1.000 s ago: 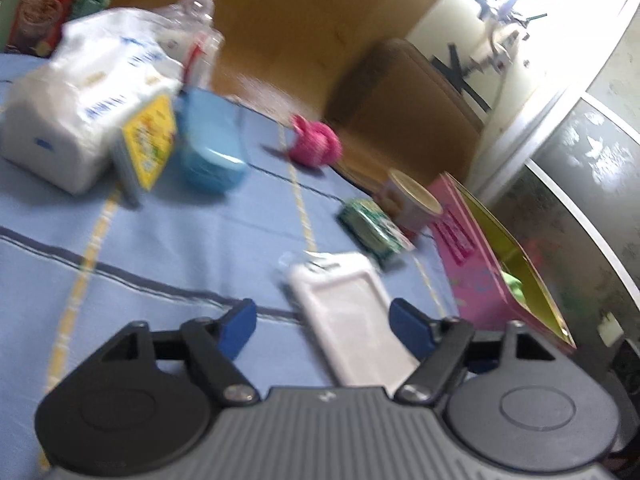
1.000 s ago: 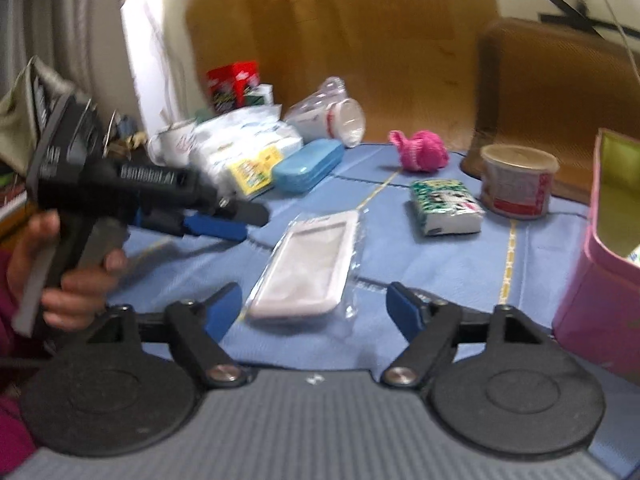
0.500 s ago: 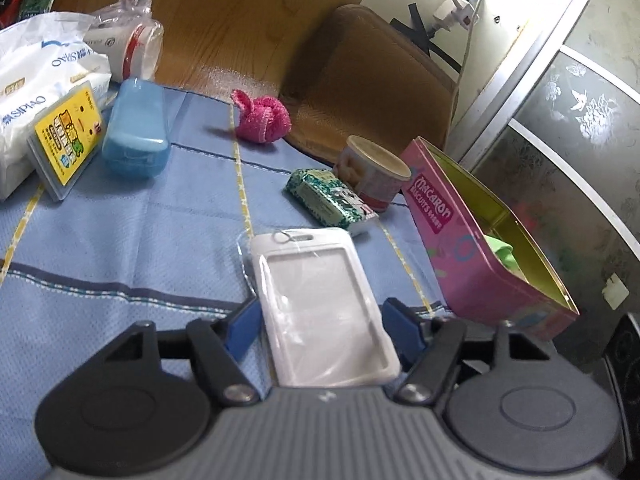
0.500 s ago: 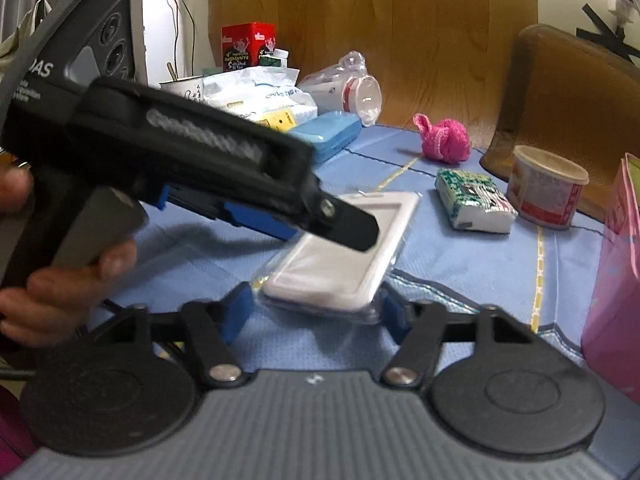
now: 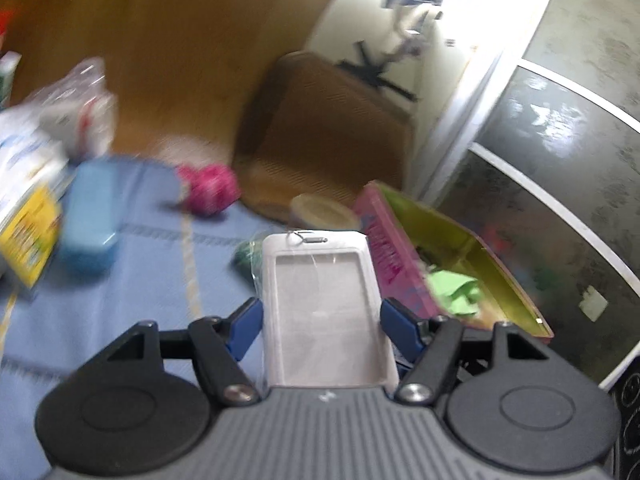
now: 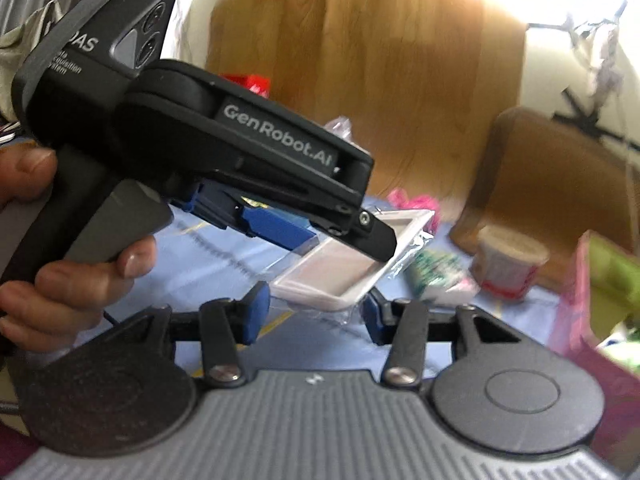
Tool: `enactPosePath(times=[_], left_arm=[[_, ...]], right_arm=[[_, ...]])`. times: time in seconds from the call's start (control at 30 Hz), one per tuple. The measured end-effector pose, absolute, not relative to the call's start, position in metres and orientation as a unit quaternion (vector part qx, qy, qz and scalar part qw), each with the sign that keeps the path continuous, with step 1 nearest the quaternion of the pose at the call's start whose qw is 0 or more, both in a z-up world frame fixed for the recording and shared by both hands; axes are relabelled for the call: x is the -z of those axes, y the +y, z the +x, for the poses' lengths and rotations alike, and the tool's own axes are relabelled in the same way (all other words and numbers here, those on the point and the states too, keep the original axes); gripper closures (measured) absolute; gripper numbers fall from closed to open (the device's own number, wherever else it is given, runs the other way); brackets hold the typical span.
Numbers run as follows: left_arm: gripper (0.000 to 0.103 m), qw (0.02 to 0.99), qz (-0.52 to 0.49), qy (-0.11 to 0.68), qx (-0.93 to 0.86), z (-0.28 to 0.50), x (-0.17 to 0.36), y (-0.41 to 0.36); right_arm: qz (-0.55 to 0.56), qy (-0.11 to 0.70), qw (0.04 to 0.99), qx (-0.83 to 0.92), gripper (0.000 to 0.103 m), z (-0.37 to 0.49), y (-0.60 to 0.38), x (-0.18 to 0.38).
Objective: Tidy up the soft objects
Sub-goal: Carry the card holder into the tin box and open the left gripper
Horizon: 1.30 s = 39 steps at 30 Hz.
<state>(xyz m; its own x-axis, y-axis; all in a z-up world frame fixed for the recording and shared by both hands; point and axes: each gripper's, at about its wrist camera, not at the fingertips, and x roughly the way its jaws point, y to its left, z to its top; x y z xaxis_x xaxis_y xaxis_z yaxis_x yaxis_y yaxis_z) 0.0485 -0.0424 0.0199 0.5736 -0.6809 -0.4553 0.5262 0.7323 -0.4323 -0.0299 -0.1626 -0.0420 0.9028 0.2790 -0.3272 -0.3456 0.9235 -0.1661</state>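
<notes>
Where it lay flat earlier, card holder (image 5: 326, 312) aloft.

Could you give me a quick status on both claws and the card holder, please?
Left claw shut on card holder, lifted off the cloth. Right claw closing, holder's near end between its pads. Pink box ahead, path clear.

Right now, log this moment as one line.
left tool: grips white plastic card holder, lifted | right tool: closing around it | pink box: open

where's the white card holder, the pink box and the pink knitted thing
white card holder (image 5: 326, 304): left wrist view, middle of its clear window
pink box (image 5: 390, 260): left wrist view, lettered side wall
pink knitted thing (image 5: 210, 188): left wrist view, middle of its body
</notes>
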Motion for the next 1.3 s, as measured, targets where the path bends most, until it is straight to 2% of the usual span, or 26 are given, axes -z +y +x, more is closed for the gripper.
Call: enactPosePath(times=[0.23,0.47,0.57,0.6,0.7,1.3], left_arm=[[0.038,0.859,-0.072,0.283,0.421,0.065,-0.050,-0.139],[0.036,0.841,-0.038,0.291,0.454,0.096,-0.045,-0.244],[0.035,0.858,-0.017,0.303,0.415,0.113,-0.033,-0.275],[0.035,0.859,-0.018,0.311,0.405,0.118,-0.030,-0.280],[0.035,0.858,-0.032,0.322,0.399,0.120,-0.025,-0.276],[0.035,0.884,0.039,0.296,0.360,0.057,-0.052,-0.221]], right_arm=[[-0.100,0.118,0.986,-0.068,0.051,-0.041,-0.224,0.017],[-0.078,0.161,0.984,0.006,0.050,-0.027,-0.313,0.002],[-0.086,0.207,0.974,0.038,0.043,0.006,-0.341,0.004],[-0.100,0.221,0.969,0.054,0.038,0.018,-0.349,0.007],[-0.092,0.238,0.963,0.092,0.037,0.034,-0.369,0.012],[0.038,0.165,0.980,0.107,0.037,-0.038,-0.359,0.008]])
